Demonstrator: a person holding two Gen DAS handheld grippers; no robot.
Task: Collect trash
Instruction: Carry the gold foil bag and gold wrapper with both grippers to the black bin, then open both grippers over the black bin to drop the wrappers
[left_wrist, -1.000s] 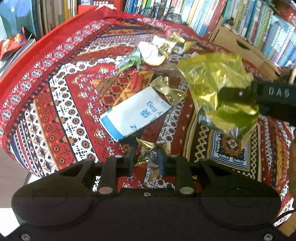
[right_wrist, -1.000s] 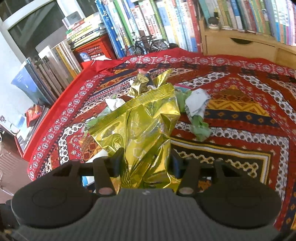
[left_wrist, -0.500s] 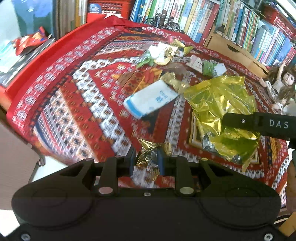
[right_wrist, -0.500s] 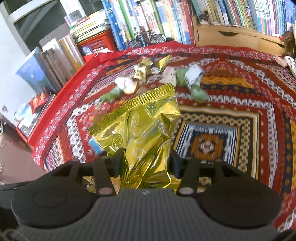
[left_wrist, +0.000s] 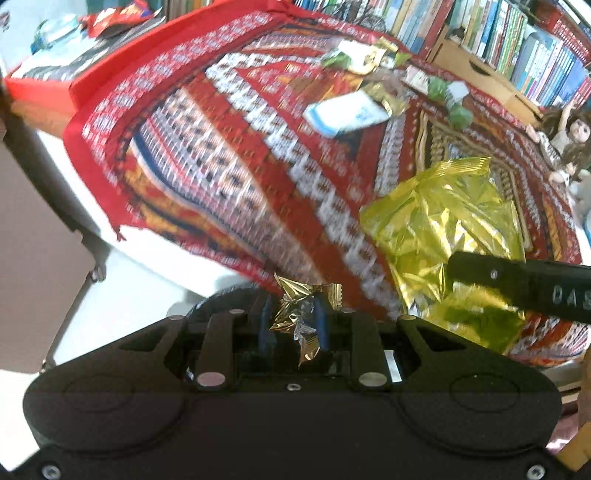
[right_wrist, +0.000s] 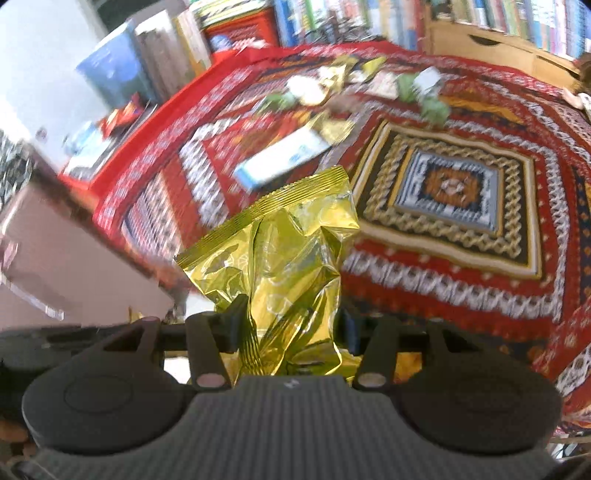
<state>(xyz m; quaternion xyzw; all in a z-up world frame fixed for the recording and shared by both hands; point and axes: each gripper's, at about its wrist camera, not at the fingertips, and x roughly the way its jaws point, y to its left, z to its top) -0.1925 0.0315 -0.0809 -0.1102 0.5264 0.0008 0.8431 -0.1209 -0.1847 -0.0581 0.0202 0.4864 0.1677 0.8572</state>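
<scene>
Tongs both loaded: left tongs (left_wrist: 293, 323) clamp a crumpled gold wrapper (left_wrist: 301, 317), right tongs (right_wrist: 291, 328) clamp a yellow foil bag (right_wrist: 280, 258), both off the patterned bench (right_wrist: 461, 258). Left farther back: white pouch (right_wrist: 280, 158), green and gold scraps (right_wrist: 428, 99).

Bright, even daylight is filling both views, and the pale area at the left edge of each is washing out toward white. Motion blur is smearing the patterned cloth (left_wrist: 236, 177) in the left wrist view and streaking it in the right wrist view as well, while the books (right_wrist: 155, 62) at the back are dissolving into soft colour bands. The gold bag (right_wrist: 280, 258) is staying sharp and is throwing hard glints off its creases; the small foil wrapper (left_wrist: 299, 317) is sparkling too. Fisheye distortion is bending the cloth's edges and darkening the frame corners.
</scene>
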